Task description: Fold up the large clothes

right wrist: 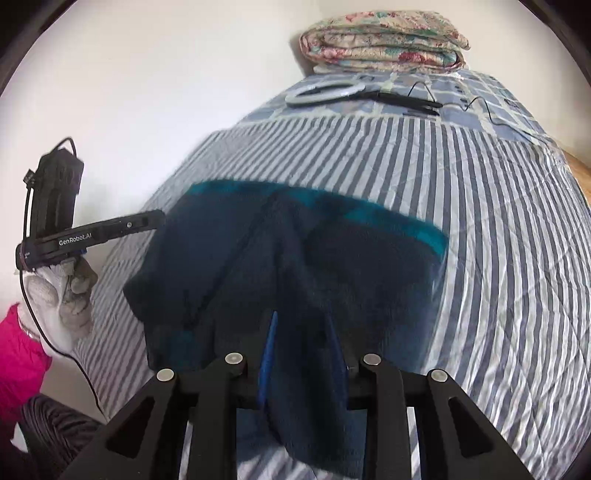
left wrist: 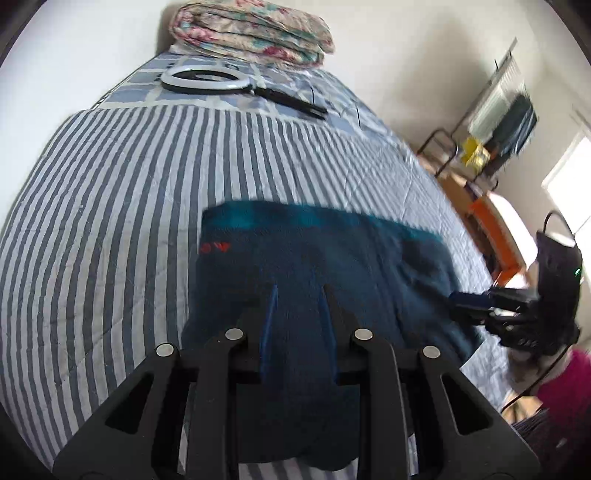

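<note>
- The work surface is a bed with a striped blue-and-white quilt (left wrist: 110, 221), set against a plain white wall. At its far end I see a folded floral blanket (left wrist: 251, 33) and a ring light (left wrist: 203, 79) lying flat with its black handle; neither touches the garment.
- The task item, 1 dark navy fleece garment (left wrist: 314, 258) with a teal band along its far edge, lies on the near part of the quilt, roughly central across the bed.
- Progress, in my judgement: the garment is already doubled into a compact, roughly rectangular shape, so at least 1 fold looks made. The near portion is gathered in both tools, not flat, so the current fold is unfinished. Laying down and squaring remain.
- My left gripper (left wrist: 299, 291) has its jaws narrowly parted and pinched on a bunch of fleece that fills the gap between the 2 fingers.
- My right gripper (right wrist: 301, 317) is likewise narrowly parted, with a thick fold of the same fleece clamped between its fingers and hanging toward the camera.
- In the right wrist view, a white-gloved hand (right wrist: 62, 302) carries the left tool at the garment's left edge.
</note>
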A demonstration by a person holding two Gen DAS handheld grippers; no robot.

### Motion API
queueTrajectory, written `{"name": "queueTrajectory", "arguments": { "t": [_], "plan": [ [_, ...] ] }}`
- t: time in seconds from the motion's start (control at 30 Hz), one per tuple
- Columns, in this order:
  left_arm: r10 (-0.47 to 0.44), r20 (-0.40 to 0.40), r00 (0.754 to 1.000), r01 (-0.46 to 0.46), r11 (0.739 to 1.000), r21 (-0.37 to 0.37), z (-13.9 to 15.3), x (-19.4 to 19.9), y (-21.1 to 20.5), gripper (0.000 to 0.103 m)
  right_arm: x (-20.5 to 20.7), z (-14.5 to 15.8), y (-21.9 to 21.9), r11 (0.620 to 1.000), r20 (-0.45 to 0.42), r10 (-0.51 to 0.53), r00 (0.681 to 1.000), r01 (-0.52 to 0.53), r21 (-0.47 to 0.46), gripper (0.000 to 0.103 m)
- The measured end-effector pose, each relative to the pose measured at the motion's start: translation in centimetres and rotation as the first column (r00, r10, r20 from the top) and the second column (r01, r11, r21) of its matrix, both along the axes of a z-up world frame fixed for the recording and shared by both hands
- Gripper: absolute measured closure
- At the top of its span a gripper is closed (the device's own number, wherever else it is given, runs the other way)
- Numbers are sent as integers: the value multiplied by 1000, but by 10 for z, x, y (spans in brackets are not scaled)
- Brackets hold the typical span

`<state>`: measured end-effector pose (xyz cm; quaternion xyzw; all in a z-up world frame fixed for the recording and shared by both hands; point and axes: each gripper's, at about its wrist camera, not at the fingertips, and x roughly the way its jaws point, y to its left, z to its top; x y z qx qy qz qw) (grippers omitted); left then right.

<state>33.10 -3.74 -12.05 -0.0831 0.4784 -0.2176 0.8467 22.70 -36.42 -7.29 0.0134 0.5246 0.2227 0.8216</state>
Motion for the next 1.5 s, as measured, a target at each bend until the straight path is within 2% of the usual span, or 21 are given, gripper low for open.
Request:
{"name": "queueTrajectory", "arguments": {
  "t": [0.1,0.13,0.2,0.3,0.33,0.37,0.43,0.53,0.6,0.67,0.83,0.9,1.0,1.07,1.13,1.2,1.27,1.33,1.43,1.47,1.5],
  "plan": [
    [-2,-131,991,0,1000,-10,-50,2,-1,80,-12,-28,0,999,-45,9,999,-11,-44,74],
    [-7,-108,994,5,1000,-18,-54,-1,0,80,-18,-36,-1,999,-49,7,999,-9,-48,74],
    [-20,-98,995,19,1000,-14,-47,-3,0,80,-27,-39,2,998,-12,12,1000,-12,-69,74],
    [-1,-88,996,-7,995,-100,-25,3,16,79,-26,-28,3,995,-20,27,999,-29,-101,75],
    [28,-78,997,-38,990,-139,-16,8,27,72,-26,-20,2,995,-9,20,1000,-21,-100,74],
    [54,-74,996,-66,983,-171,-10,14,37,53,-26,-10,2,996,9,10,1000,-9,-85,73],
    [134,-95,986,-153,959,-239,-3,32,62,32,-26,8,6,999,52,11,999,-9,-45,73],
    [202,-186,962,-255,907,-336,-11,62,90,32,-24,30,31,998,120,63,991,-63,-10,72],
    [190,-267,945,-289,870,-401,-26,82,100,32,-18,33,54,992,137,124,983,-128,23,72],
    [173,-327,929,-310,846,-433,-41,98,101,32,-12,27,77,985,143,167,976,-172,24,72],
    [56,-398,916,-264,831,-490,-69,124,87,32,-6,-19,116,969,84,248,965,-246,-27,72],
    [12,-410,912,-234,837,-495,-76,129,76,32,-8,-36,115,967,64,254,965,-250,-55,72],
    [-24,-418,908,-216,828,-517,-81,134,63,33,-10,-41,114,970,60,243,968,-241,-38,72],
    [-14,-421,907,-238,808,-539,-81,143,59,48,-14,-42,110,970,62,242,968,-240,-44,72],
    [11,-410,912,-257,795,-550,-77,152,58,52,-12,-47,112,970,64,239,969,-236,-49,72],
    [23,-384,923,-250,794,-554,-72,158,59,55,-12,-50,113,971,73,237,969,-233,-54,72],
    [39,-354,934,-244,793,-557,-65,162,61,69,-13,-51,114,970,80,239,968,-235,-56,72],
    [66,-344,937,-259,792,-553,-59,166,69,70,-13,-50,115,970,81,239,968,-236,-53,72],
    [103,-323,941,-260,832,-490,-48,167,75,70,-11,-50,115,970,82,240,967,-237,-50,72],
    [86,-326,941,-245,840,-484,-47,164,76,69,-11,-50,115,970,82,240,967,-237,-47,72],
    [69,-347,935,-230,864,-449,-47,162,74,69,-10,-50,114,970,82,240,967,-237,-47,72]
  ]
}}
